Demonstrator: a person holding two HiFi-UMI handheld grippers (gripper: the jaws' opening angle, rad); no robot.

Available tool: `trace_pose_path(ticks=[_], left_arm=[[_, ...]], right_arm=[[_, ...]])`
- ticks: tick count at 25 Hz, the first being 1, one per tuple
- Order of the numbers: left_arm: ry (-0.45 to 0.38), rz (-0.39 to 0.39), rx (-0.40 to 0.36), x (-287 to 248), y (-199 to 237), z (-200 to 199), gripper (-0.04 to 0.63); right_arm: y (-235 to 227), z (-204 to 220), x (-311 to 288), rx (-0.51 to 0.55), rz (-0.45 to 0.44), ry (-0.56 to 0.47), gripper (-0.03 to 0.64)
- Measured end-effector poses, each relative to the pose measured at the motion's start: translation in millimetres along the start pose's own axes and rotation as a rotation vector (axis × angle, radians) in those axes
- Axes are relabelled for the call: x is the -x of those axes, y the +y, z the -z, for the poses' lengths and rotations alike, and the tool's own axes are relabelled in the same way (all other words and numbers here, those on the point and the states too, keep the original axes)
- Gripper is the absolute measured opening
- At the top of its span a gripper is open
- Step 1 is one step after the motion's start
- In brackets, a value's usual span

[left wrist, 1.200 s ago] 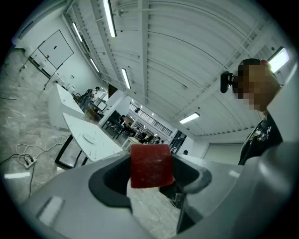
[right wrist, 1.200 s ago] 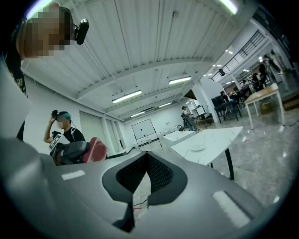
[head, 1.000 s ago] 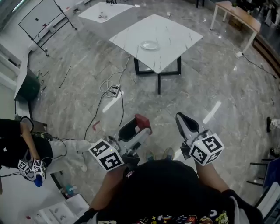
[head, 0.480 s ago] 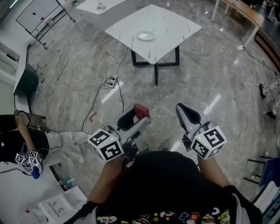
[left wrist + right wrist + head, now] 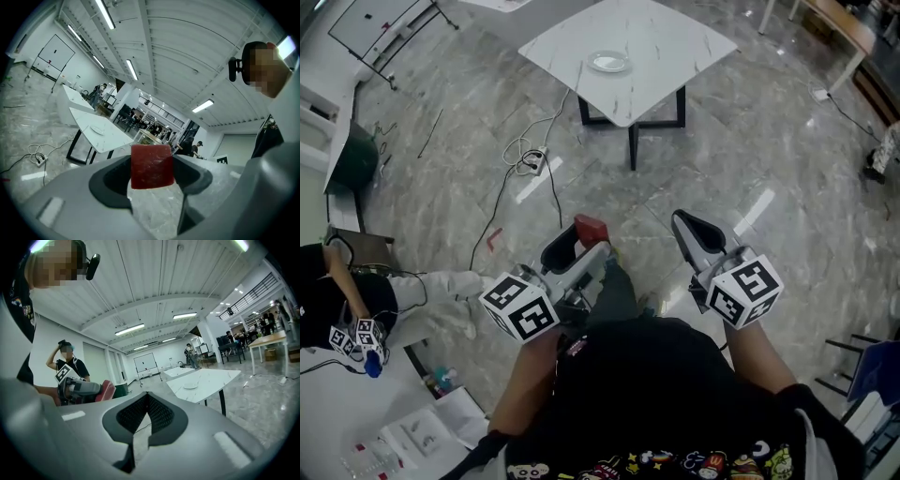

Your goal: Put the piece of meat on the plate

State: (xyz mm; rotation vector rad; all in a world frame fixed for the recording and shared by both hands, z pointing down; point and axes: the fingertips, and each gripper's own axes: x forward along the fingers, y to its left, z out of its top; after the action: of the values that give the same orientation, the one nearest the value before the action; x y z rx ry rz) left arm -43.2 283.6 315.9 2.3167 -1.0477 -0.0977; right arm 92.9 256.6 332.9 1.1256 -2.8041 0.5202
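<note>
Holds the left gripper well short of the table, jaws pinching the red piece of meat at their tips. Finds the white plate lying on the table, well apart from the meat. Holds the right gripper well short of the table too, jaws pressed together.

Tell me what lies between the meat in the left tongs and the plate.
Head view: bare grey marble floor, then the white marble table's near edge, separates the red meat cube in the left tongs from the small white plate.
</note>
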Motion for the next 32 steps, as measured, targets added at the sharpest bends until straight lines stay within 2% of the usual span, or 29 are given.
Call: trace_pose_path(ticks=[9,18,23,32], left_arm=[[0.016,0.026,0.019,-36.3,52.5,-30.2,0.387],[0.081,0.067,0.033,-67.4,111.1,-65.9,0.387],[0.105,0.1,0.028,-84.1,143.1,-92.6,0.387],[0.134,0.162,0.02,-101.9,189.8,-128.6,0.387]], right_arm=[[-27.5,-18.7,-55.7,0.001,0.034,0.031,0.026],[-50.5,-32.6,-129.5,-0.02,0.076,0.053,0.026],[-61.5,-44.3,-168.0,-0.061,0.092,0.03,0.026],[-69.5,-57.8,-222.1,-0.034,0.145,0.029,0.026]])
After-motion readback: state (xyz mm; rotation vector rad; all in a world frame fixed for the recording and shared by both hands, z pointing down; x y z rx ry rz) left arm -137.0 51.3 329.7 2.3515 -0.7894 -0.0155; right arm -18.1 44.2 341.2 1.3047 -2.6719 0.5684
